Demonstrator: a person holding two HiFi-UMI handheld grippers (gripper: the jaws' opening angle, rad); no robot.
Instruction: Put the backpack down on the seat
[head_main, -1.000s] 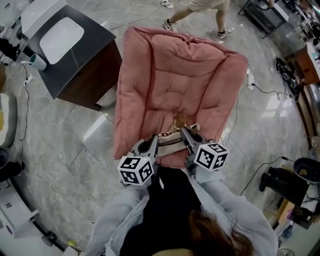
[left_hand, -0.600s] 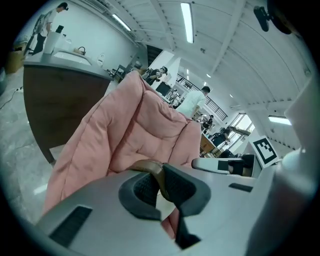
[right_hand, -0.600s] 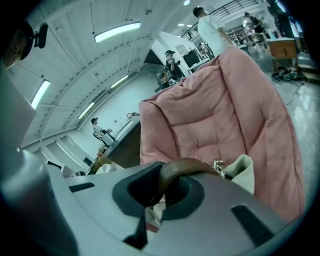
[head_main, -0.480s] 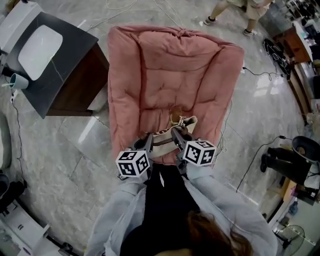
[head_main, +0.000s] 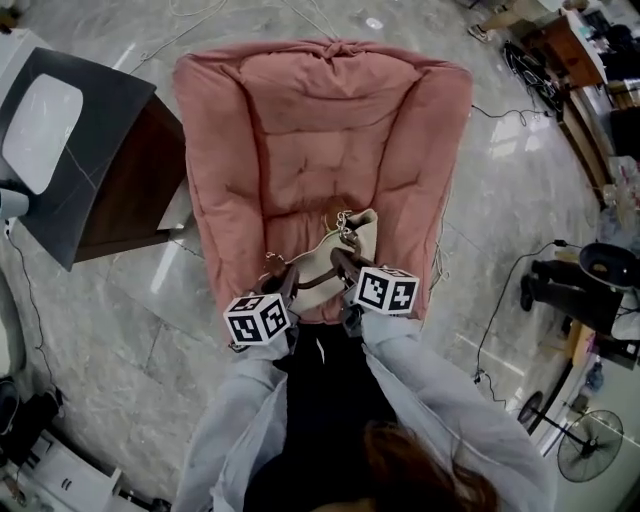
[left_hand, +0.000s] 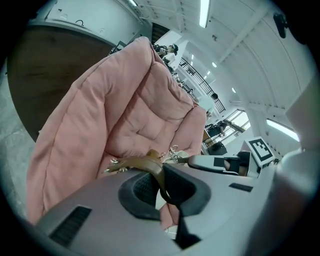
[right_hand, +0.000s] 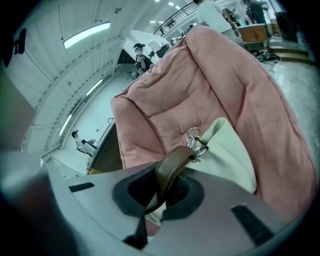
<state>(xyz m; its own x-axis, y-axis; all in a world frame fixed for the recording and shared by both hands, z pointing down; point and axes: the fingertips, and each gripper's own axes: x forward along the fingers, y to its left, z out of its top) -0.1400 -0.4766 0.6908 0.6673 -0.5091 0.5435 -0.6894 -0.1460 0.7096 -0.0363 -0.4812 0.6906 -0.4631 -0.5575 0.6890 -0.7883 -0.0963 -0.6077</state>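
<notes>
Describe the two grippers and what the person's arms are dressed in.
The left gripper and right gripper each have a smooth grey moulded body with dark, ribbed fingers. Each carries a white cube printed with black square markers: left cube, right cube. The person wears light grey sleeves over a black top.

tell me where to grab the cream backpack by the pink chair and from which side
By its brown straps, coming from the open front edge of the chair. The cream backpack is soft and slack, but the straps are narrow bands ringed on at its top, so they fit between jaws. The left gripper and right gripper are each shut on one.
</notes>
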